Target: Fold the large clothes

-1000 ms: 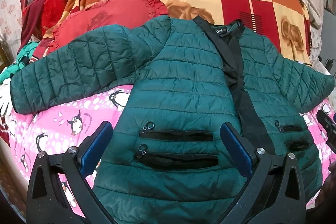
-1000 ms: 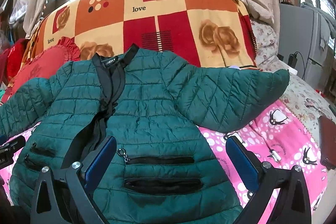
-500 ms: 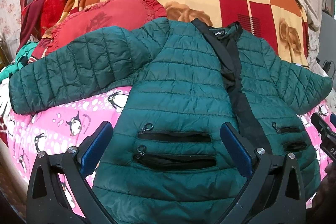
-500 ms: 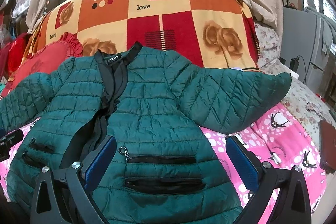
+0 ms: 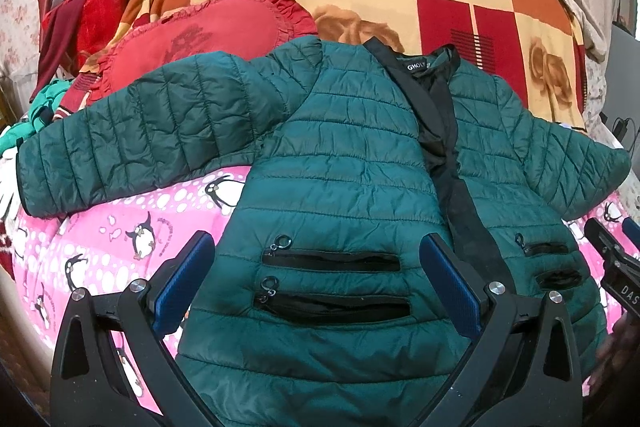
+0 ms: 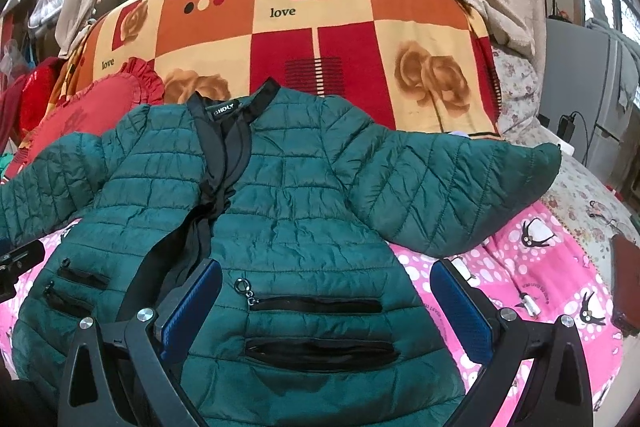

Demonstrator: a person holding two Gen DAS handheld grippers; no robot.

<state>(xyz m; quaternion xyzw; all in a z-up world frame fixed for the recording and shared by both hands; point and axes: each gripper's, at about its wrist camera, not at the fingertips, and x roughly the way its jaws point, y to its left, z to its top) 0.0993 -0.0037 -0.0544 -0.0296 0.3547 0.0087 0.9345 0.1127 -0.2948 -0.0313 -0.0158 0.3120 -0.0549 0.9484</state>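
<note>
A dark green quilted jacket (image 5: pixel 340 163) lies front up on the bed, sleeves spread out to both sides, black front placket running down the middle. It also shows in the right wrist view (image 6: pixel 288 203). My left gripper (image 5: pixel 316 279) is open and empty, hovering over the jacket's left pocket zips near the hem. My right gripper (image 6: pixel 326 307) is open and empty over the jacket's right pocket zips. The left sleeve (image 5: pixel 132 139) reaches the bed's left edge; the right sleeve (image 6: pixel 452 187) lies toward the right.
A pink penguin-print sheet (image 5: pixel 120 223) covers the bed. A red frilled cushion (image 5: pixel 192 39) lies behind the left sleeve. An orange and red rose blanket (image 6: pixel 320 39) rises behind the collar. A dark brown object (image 6: pixel 626 279) sits at the right edge.
Both grippers have drawn back and tilted slightly, so the jacket sits a little lower in both views. The jacket has not moved and both grippers stay open.
</note>
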